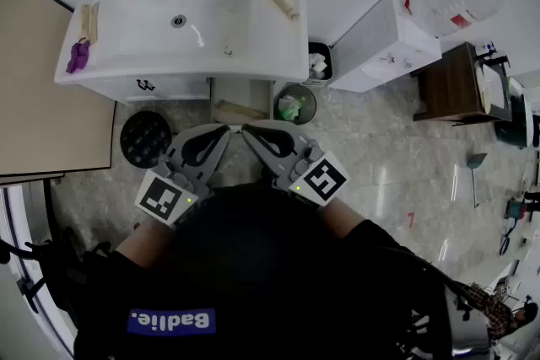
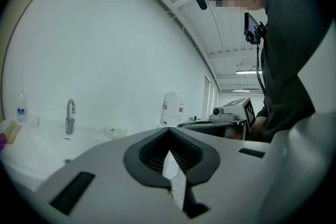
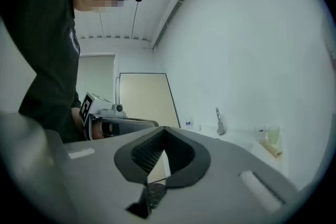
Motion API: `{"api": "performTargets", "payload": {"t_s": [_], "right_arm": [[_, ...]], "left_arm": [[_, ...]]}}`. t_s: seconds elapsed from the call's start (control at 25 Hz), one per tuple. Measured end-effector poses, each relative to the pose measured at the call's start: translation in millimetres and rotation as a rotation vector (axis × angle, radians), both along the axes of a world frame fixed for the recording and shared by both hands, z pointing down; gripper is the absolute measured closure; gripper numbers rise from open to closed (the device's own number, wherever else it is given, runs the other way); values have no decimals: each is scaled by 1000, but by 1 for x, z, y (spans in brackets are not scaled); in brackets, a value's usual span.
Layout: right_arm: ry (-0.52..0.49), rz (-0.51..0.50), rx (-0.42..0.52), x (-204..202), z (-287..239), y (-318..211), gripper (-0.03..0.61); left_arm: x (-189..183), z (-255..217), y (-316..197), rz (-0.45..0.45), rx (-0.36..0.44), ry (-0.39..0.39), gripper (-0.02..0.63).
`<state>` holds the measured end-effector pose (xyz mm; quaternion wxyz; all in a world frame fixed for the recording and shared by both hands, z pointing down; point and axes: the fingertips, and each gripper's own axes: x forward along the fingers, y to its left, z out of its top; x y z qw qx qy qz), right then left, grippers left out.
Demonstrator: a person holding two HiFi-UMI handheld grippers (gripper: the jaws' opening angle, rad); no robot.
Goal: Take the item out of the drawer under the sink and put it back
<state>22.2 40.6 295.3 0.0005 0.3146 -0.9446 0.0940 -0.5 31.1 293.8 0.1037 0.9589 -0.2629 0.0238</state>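
Both your grippers hang close to your chest, tips aimed at the white rectangular sink cabinet (image 1: pixel 291 63). The left gripper (image 1: pixel 226 129) has its jaws pressed together on nothing, and so does the right gripper (image 1: pixel 246 131); their tips almost touch. The white drawer front with a small dark handle (image 1: pixel 145 85) looks shut, so the item inside is out of sight. Reach with the jaws still together and you'll likely bump the handle instead of catching it. The black round ribbed stool (image 1: pixel 145 137) stands just before the drawer and may block its travel or your feet.
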Motion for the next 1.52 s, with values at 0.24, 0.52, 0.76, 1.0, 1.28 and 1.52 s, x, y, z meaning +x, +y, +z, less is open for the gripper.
{"api": "performTargets", "payload": {"t_s": [0.24,0.52,0.76,1.0,1.28,1.52], "right_arm": [[1,-5,4,1,0,1,581],[-3,-18,-9,3,3,1,581],[6,1,-32,13,18,-14,581],[57,9,-85,21,61,-24,581],[99,27,-168,28,114,-42,580],[150,28,-197,21,160,-66,580]], "left_arm": [[3,-1,2,7,0,1,609],[2,-4,-1,-3,-3,-7,609],[0,-2,-13,-40,-4,-2,609],[-3,6,-22,-68,-11,5,609],[-14,8,-25,-78,-33,10,609],[-23,7,-31,-82,-15,24,609]]}}
